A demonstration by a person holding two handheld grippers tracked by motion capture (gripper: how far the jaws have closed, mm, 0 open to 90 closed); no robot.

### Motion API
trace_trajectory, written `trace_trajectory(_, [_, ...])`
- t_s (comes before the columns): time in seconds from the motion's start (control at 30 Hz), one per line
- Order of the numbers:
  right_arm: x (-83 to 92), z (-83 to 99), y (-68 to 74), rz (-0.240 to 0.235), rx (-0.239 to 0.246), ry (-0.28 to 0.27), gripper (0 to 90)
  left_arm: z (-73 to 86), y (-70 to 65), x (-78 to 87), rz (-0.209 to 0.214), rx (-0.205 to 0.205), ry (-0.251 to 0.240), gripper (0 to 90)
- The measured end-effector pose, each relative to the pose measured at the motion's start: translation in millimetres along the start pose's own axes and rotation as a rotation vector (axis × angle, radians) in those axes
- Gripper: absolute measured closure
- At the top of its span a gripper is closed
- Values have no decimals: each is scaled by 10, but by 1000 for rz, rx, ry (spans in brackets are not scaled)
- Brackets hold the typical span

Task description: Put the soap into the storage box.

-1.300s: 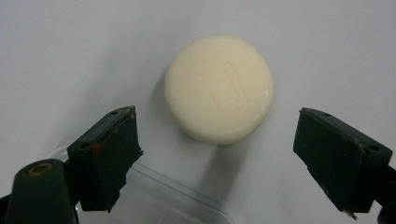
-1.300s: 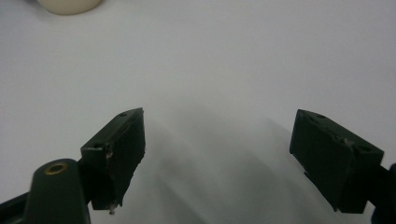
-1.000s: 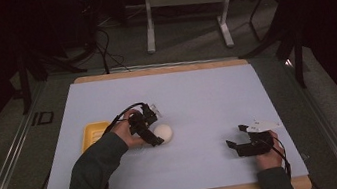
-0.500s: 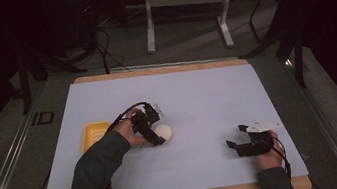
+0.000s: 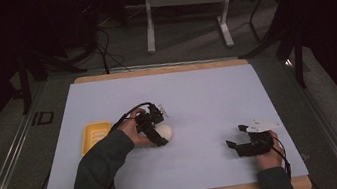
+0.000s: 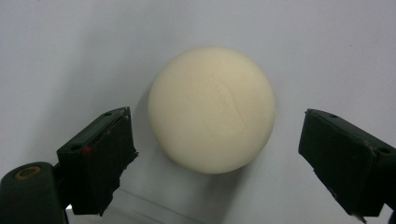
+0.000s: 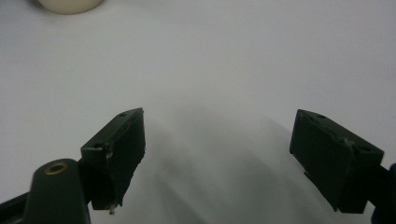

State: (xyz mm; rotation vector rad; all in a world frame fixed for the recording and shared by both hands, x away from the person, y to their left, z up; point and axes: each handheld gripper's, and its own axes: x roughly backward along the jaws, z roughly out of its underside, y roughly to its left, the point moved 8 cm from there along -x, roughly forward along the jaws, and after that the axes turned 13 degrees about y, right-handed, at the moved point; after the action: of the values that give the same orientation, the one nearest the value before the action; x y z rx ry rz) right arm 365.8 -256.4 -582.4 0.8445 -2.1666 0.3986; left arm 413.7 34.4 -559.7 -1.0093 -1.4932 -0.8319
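Left gripper (image 6: pixel 212 154) sits low over the table with its jaws spread wide, and they have just been opening: the cream soap bar (image 6: pixel 212 109) lies between them but neither pad touches it, with bare mat showing on both sides. From above I see the same gripper (image 5: pixel 154 129) standing over the bar (image 5: pixel 164 132) on the pale blue mat (image 5: pixel 207 94), just right of the yellow soap dish (image 5: pixel 95 136).

I read this as either a release just made or the set-up for a fresh grasp; I cannot tell which. If I mean to carry the bar to the dish, the next move calls for closing squarely across its rounded sides, since a smooth, domed bar could squirt out of a skewed pinch. If the bar is meant to stay, I only need to lift straight off without nudging it.

Right gripper (image 7: pixel 217 158) rests near the mat's near right edge, well apart from the work, its jaws open on nothing; in the high view it (image 5: pixel 245 144) lies idle under my hand. Its own camera catches the bar (image 7: pixel 70 4) at the far top edge.

Nothing lies between the bar and the dish. Beyond the table stand a metal frame (image 5: pixel 183 1) and loose cables on the floor, clear of my reach.
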Motion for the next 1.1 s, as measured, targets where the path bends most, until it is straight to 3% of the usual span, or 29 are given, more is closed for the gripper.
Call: trace_trajectory(1.1, [-4, -1, 0, 0, 2, 1, 179, -94, -8, -191, -69, -33, 94, 204])
